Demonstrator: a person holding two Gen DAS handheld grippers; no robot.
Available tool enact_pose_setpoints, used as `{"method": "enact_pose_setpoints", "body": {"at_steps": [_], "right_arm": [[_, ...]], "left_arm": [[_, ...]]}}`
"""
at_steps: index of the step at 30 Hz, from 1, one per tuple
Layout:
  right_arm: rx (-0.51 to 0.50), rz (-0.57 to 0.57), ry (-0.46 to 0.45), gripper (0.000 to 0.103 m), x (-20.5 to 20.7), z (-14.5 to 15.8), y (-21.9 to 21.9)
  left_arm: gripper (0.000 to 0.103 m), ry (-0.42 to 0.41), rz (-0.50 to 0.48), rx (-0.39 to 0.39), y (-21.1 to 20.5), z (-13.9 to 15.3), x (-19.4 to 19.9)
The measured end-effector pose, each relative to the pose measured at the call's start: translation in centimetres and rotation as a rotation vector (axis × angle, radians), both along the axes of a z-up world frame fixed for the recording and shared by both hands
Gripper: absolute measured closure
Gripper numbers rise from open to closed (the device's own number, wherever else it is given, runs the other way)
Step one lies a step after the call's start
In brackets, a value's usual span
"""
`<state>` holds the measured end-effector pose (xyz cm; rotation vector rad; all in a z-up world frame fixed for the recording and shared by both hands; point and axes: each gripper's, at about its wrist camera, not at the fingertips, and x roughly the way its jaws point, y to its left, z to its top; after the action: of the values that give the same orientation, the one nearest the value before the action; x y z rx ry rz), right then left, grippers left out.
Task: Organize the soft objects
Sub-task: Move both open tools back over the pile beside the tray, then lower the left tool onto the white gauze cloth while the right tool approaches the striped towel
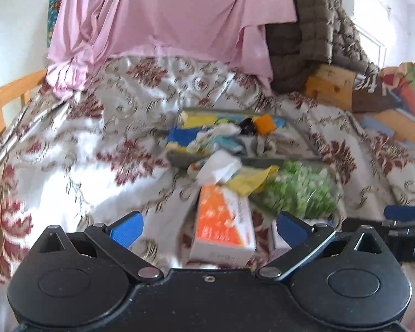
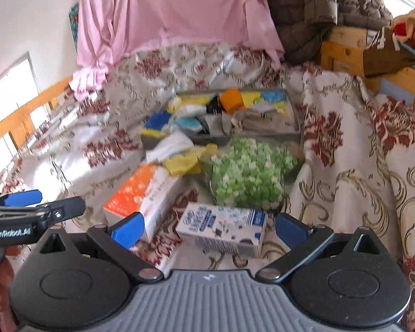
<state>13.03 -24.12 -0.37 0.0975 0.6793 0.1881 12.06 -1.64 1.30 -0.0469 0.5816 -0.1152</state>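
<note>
Cloths point(image 2: 179, 152) spilling just before the gray tray point(image 2: 296, 116), likely light and limp, best pinched at a bunched fold; left tongs point(image 1: 209, 228) and right tongs point(image 2: 210, 228) both wide, empty.

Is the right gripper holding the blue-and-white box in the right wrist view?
No. The right gripper is open, and the blue-and-white box lies on the bedspread between its spread blue fingers, untouched.

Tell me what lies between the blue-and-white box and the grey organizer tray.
In the right wrist view, the green-and-white bag lies between the blue-and-white box and the grey organizer tray.
</note>
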Motion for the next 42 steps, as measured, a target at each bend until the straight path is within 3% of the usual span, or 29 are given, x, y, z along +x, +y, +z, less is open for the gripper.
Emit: {"method": "enact_pose_setpoints", "body": {"at_steps": [6,15,23,42], "right_arm": [[-0.038,0.025,0.066,0.000,0.9,-1.0,0.8],[-0.061,0.029,0.106,0.000,1.7,-1.7,1.5],[-0.075,0.041,0.105,0.000,2.1,-1.9,1.9],[-0.121,0.022,-0.025,0.000,2.3,-1.6,2.6]], "left_arm": [[0.001,0.083,0.040,-0.034,1.1,-1.7,0.2],[0.001,0.089,0.069,0.006,1.0,-1.9,0.7],[0.001,0.092,0.117,-0.012,1.7,-1.9,1.3],[0.001,0.129,0.148,-0.085,2.6,-2.4,2.3]]}}
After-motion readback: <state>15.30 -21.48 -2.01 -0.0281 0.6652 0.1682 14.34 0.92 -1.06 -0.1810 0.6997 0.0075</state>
